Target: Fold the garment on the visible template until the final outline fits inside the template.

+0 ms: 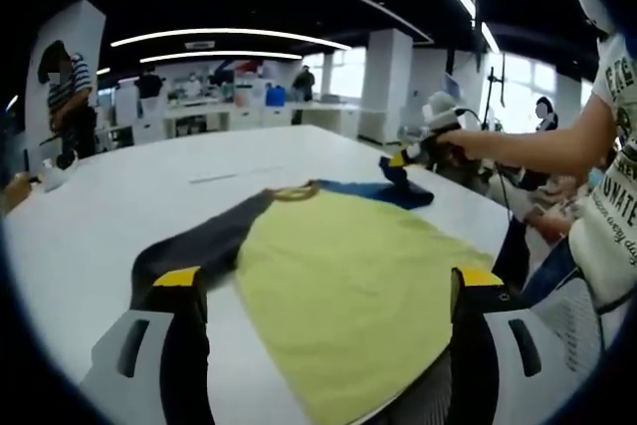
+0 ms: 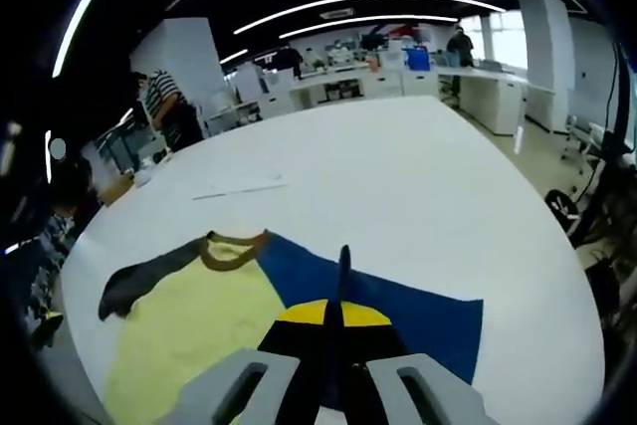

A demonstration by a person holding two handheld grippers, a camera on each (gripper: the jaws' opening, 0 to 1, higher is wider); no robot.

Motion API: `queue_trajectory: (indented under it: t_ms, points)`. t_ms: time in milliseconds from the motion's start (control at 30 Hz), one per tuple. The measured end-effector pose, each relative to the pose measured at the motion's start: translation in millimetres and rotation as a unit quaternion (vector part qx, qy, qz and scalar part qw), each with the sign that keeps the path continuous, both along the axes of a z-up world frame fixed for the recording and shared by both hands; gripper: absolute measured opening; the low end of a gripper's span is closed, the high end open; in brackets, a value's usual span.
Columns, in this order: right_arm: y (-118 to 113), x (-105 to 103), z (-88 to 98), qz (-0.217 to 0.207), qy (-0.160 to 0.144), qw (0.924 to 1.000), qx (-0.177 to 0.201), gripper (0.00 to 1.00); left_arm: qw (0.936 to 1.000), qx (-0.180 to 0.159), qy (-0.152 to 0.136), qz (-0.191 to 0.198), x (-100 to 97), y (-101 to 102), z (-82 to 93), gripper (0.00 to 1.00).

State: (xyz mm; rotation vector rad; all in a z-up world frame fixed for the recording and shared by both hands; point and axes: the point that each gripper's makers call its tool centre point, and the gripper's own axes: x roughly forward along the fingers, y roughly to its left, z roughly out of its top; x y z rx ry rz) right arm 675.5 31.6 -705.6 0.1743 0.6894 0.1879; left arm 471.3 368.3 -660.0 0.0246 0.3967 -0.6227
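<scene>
Two tongs on one floppy, light tee [image 1: 348,276] lying flat on the white surface [image 1: 119,206]: my right tongs [image 2: 340,318] pinch its blue sleeve [image 2: 418,320], my left tongs [image 1: 328,291] hang spread near the hem, so I'd grab edges.

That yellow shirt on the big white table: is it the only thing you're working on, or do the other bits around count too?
Part of the job:
- shirt, yellow body with dark sleeves
- right gripper, shut on the blue sleeve
- left gripper, open over the shirt

Just lying about:
- table
- thin strip on the table
- desks behind, people standing
</scene>
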Motion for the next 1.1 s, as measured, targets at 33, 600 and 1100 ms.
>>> queue_trajectory:
  t_ms: [33, 600, 1100]
  points:
    - [1, 0, 0.1, 0.001, 0.000, 1.0000, 0.001, 0.00, 1.0000, 0.000, 0.000, 0.000, -0.1, 0, 0.0, 0.99]
    - [49, 5, 4.0, 0.044, 0.000, 0.9990, 0.003, 0.00, 1.0000, -0.003, 0.002, -0.002, -0.8, -1, -2.0, 0.99]
    - [88, 13, 2.5, 0.081, 0.001, 0.9967, -0.003, 0.00, 1.0000, -0.002, 0.000, 0.004, -0.9, 2, -4.3, 0.99]
